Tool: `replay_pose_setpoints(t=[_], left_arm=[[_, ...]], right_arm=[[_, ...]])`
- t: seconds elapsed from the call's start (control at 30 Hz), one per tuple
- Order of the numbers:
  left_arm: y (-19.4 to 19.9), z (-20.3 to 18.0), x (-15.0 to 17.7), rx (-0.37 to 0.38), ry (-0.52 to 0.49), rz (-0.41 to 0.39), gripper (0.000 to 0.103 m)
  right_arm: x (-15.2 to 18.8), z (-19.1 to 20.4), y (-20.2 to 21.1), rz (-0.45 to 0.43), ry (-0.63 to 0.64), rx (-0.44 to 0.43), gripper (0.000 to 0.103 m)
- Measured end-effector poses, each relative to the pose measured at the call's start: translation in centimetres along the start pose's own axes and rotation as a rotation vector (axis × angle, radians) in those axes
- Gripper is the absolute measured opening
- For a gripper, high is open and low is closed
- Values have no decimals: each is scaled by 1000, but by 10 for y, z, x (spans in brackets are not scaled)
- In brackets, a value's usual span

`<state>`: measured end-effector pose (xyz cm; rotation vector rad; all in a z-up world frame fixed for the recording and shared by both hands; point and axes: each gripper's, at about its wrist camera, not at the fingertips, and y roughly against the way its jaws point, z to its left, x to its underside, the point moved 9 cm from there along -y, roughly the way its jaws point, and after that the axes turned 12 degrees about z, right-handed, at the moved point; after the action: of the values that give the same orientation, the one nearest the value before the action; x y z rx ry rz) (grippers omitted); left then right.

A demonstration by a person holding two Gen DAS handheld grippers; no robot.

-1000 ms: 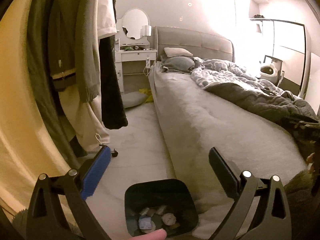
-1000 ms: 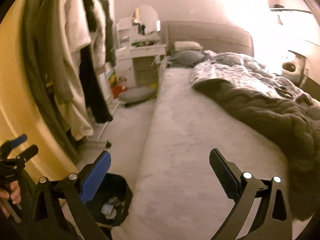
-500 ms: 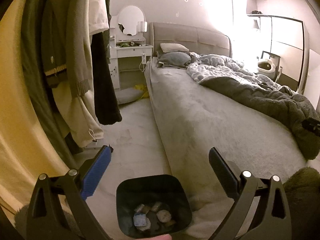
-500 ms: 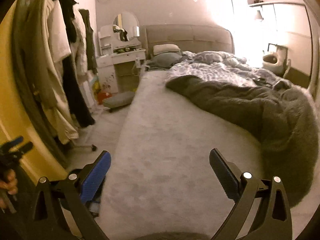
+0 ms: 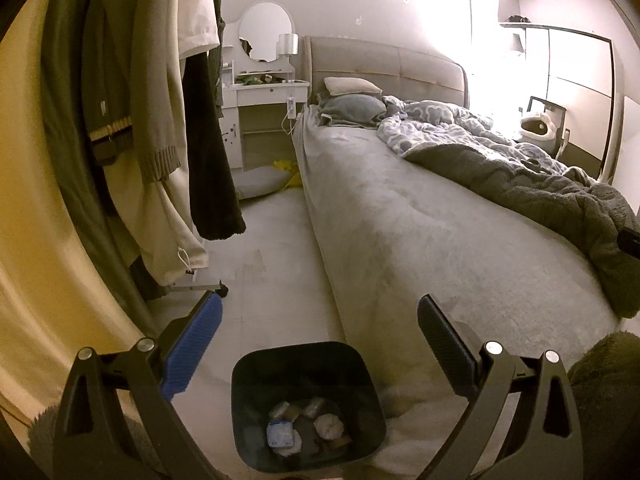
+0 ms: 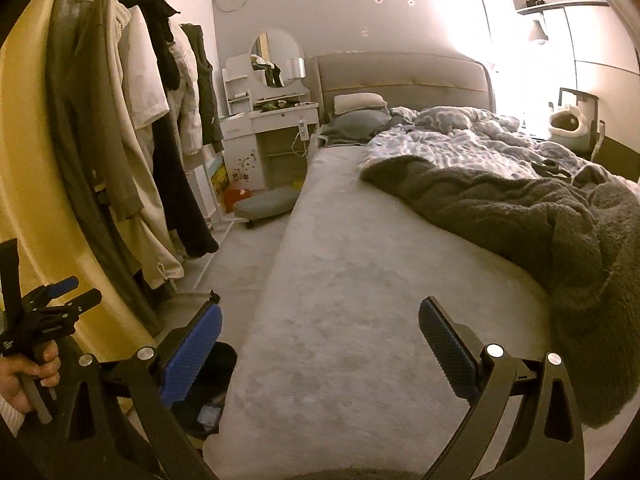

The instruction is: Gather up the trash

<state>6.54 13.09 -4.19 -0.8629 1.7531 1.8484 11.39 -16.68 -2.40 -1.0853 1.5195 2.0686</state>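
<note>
Left wrist view: left claw wide open, empty, over the bin (wrappers inside), right claw likewise; between pickups, next needs spotting trash.

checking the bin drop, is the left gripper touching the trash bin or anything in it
Apart. The left wrist view shows the left gripper open and empty above the trash bin, with bare floor and bed edge visible between its fingers and the rim.

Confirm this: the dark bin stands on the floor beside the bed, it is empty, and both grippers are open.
Not quite. The bin is not empty: the left wrist view shows crumpled trash at its bottom. The rest holds: it stands on the floor beside the bed, and the left gripper and right gripper are open.
</note>
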Motion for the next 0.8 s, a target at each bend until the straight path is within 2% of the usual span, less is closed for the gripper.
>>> replay_pose_setpoints(t=[0.8], left_arm=[[2,-7,5,-9,-10,-7,100]], right_arm=[[1,0,1,0,-7,-7,100]])
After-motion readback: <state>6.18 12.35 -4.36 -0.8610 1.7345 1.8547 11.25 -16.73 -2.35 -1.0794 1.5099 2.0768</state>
